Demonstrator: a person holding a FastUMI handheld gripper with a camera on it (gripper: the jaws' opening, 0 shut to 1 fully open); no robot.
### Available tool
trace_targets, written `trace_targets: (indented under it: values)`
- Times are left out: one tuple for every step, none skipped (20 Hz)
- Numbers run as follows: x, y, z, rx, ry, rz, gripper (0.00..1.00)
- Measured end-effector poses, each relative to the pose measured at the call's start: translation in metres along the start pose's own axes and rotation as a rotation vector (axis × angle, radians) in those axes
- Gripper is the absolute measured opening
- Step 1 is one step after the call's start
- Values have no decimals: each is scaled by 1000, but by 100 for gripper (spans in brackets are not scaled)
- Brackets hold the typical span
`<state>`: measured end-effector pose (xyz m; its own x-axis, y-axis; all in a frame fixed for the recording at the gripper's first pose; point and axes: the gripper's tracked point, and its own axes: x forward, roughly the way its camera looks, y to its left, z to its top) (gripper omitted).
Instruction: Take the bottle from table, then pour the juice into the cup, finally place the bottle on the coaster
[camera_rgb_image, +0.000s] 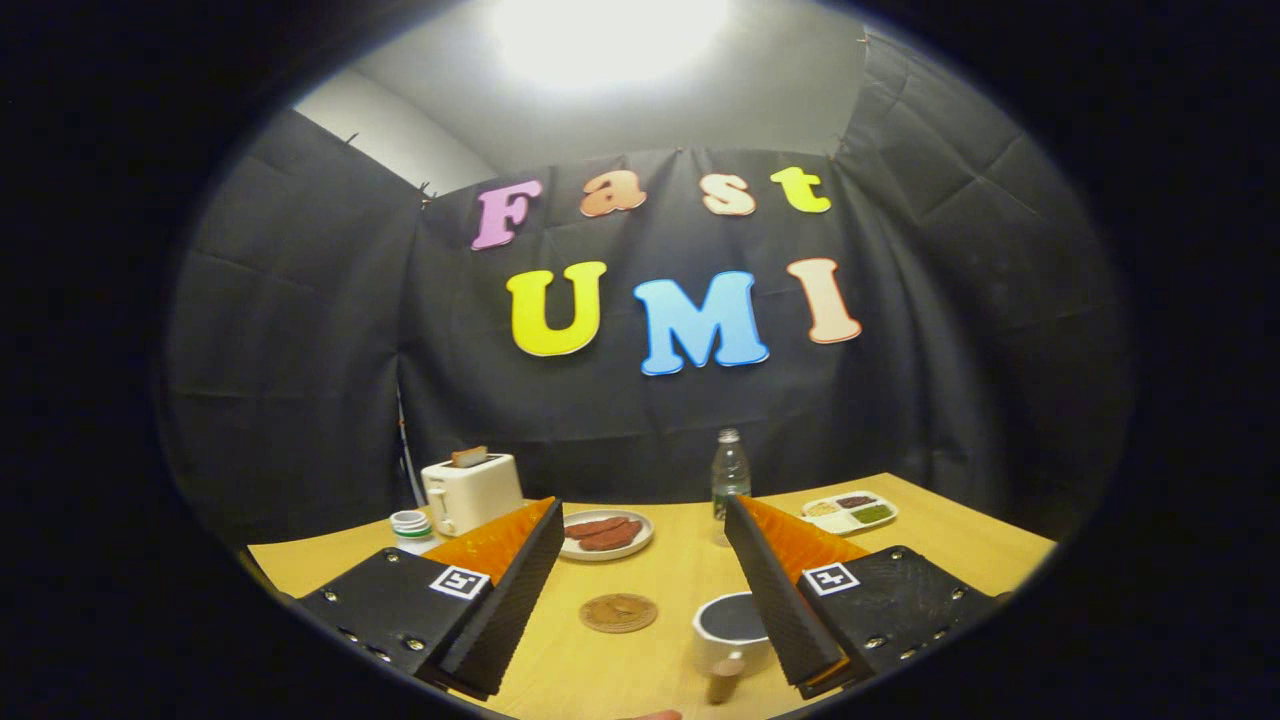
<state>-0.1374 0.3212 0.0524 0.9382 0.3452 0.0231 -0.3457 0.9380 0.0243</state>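
Two sausages — plate; tool agape

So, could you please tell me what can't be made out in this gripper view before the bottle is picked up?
- Bottle: far beyond the open fingers; too small to judge its juice level, and its base sits behind the right finger's tip.
- Cup: the right finger covers its right side, and the dark inside hides whether it holds anything.
- Small jar beside the toaster: partly behind the left finger.
- Divided tray: contents too small to identify.

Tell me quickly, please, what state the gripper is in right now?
Gripper: open, holding nothing; clear plastic bottle stands beyond its fingers.
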Motion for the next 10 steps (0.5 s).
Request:
trace_targets:
  values:
    - [1, 16, -8, -9, 12, 23, 98]
    - [2, 31, -14, -13, 19, 44, 98]
    - [4, 46, -22, -14, 27, 69, 98]
    - [6, 61, -29, -10, 34, 93, 98]
    - [9, 75, -37, -6, 45, 117, 98]
    - [13, 88, -44, -1, 54, 140, 98]
    - [17, 100, -52, 2, 63, 160, 98]
    - [19, 111, -59, 2, 72, 178, 98]
    - [23, 120, -68, 0, 85, 196, 98]
    - [28, 129, -75, -4, 97, 210, 98]
